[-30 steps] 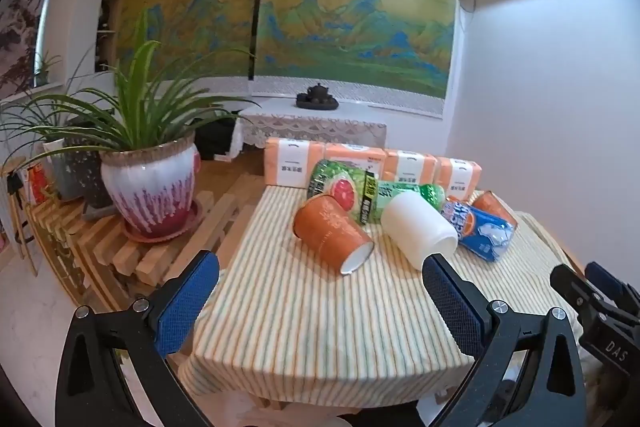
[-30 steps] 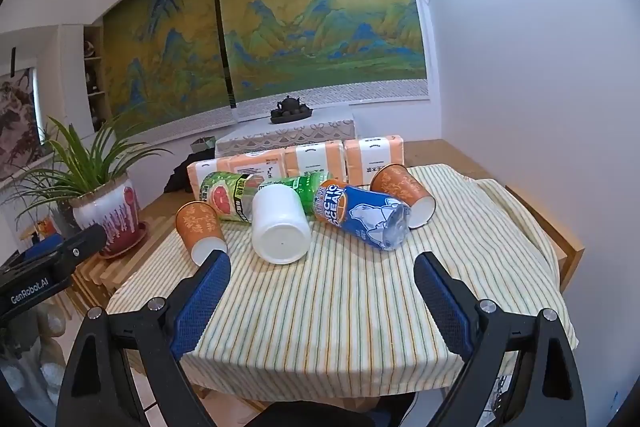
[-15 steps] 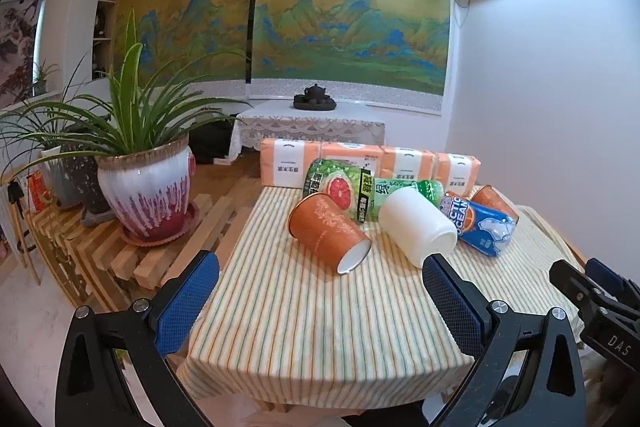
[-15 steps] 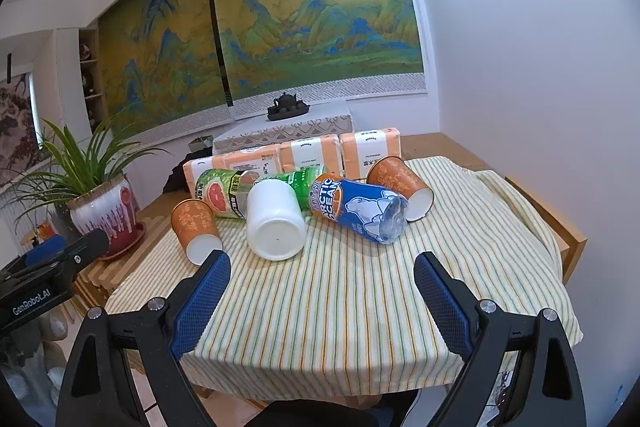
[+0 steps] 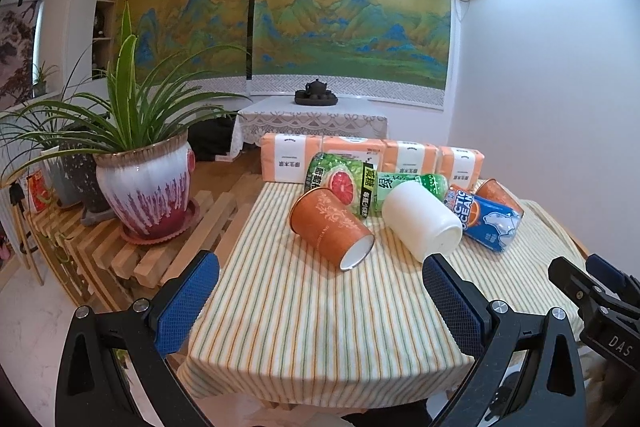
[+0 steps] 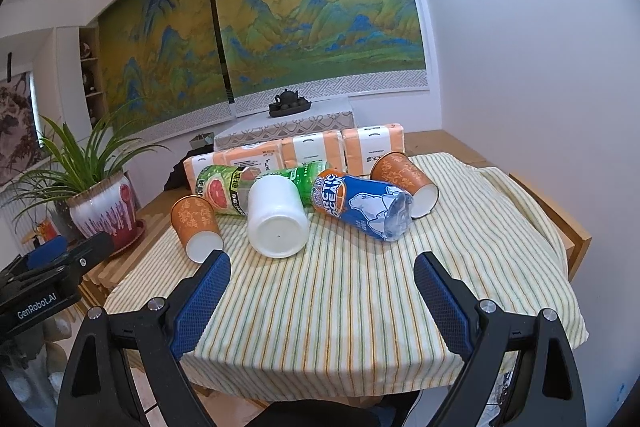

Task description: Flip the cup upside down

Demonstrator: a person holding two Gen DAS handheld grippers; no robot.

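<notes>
An orange paper cup [image 5: 330,225] lies on its side on the striped tablecloth [image 5: 312,307], mouth toward me; it also shows in the right wrist view [image 6: 196,223]. A white cup [image 5: 422,221] lies on its side beside it, base toward the right camera [image 6: 279,217]. A second orange cup [image 6: 405,183] lies at the right, partly hidden behind the can in the left view [image 5: 496,191]. My left gripper [image 5: 316,303] is open and empty before the table's near edge. My right gripper [image 6: 322,303] is open and empty, also short of the cups.
A blue Arctic Ocean can [image 6: 362,205], a grapefruit can [image 5: 340,183] and a green bottle [image 5: 412,183] lie behind the cups. Orange tissue packs [image 5: 372,157] line the far edge. A potted plant [image 5: 146,187] stands on a slatted bench left. A white wall is at right.
Both grippers have shifted a little; the cups and cans sit slightly lower and nearer in both views. Both stay open and empty. Nothing on the table has moved.
</notes>
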